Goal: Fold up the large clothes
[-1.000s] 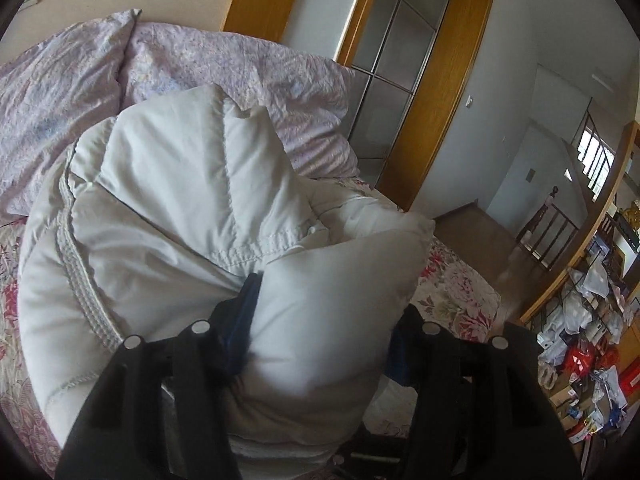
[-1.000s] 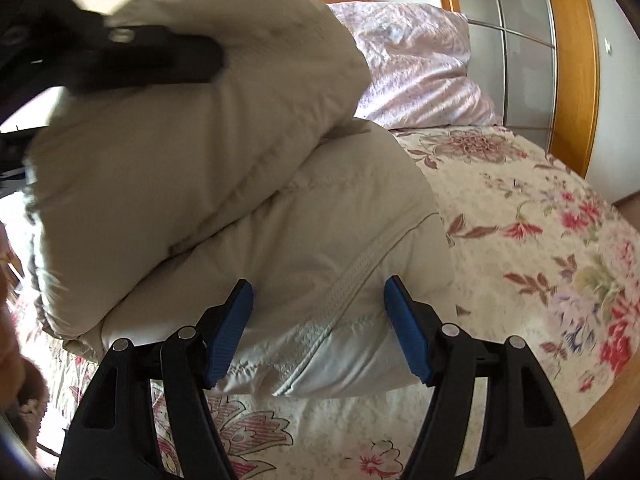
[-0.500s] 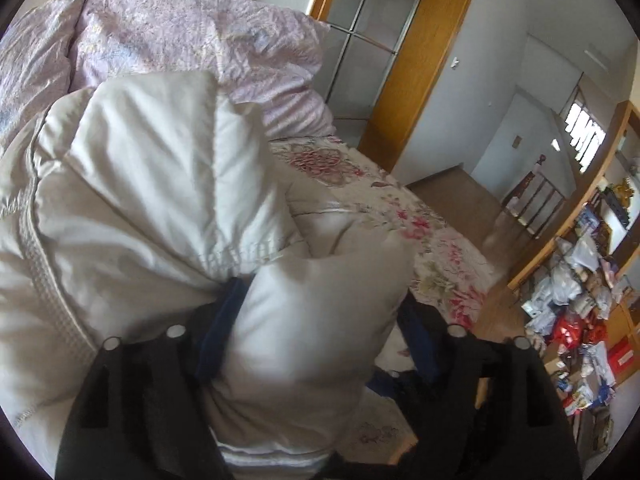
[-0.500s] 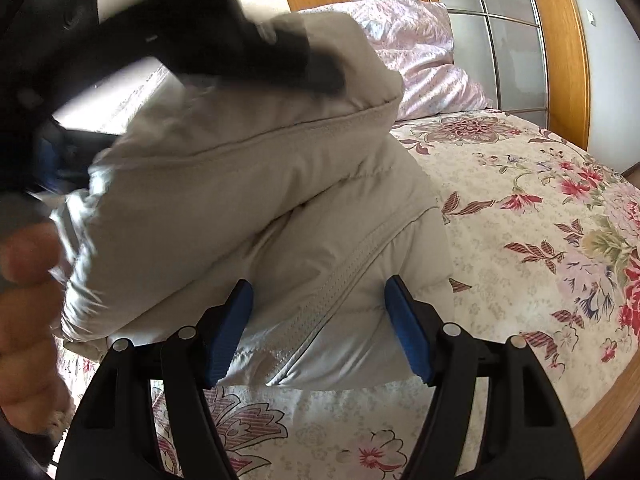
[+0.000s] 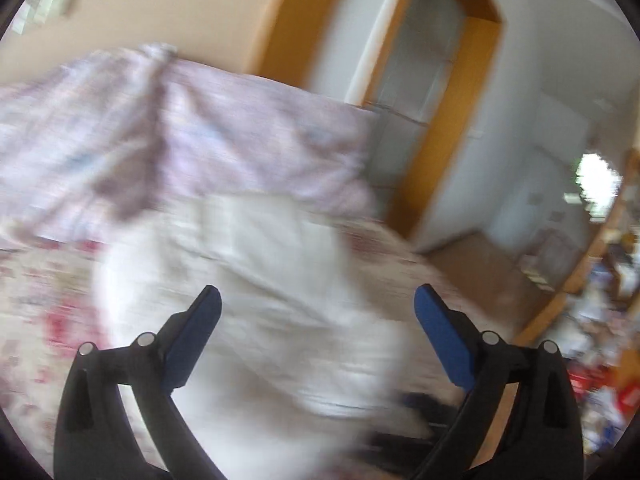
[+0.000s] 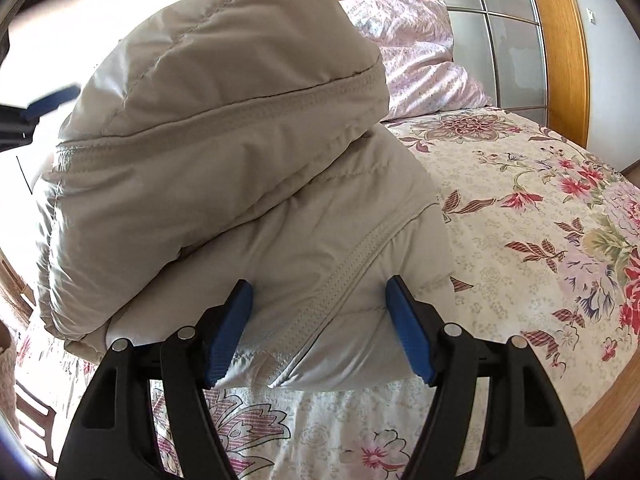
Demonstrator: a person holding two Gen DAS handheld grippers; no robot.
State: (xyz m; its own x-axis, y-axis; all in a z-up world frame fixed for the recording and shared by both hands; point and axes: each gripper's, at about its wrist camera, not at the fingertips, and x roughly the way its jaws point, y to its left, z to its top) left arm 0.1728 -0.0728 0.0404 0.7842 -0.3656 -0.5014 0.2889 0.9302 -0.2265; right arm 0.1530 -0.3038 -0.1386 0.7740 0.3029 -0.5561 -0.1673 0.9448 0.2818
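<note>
Now a puffy white jacket (image 6: 240, 184) sits folded on a flowered bed (image 6: 520, 240).
Right gripper (image 6: 318, 312) pinches its near edge; left gripper (image 5: 316, 320), just opened wide, holds nothing.

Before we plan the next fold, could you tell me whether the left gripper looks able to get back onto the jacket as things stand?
Probably yes. The left gripper stands open, its jaws having just been opening, with nothing between them, and the jacket lies straight ahead on the bed with nothing in between. The right gripper clamps its near edge.
</note>
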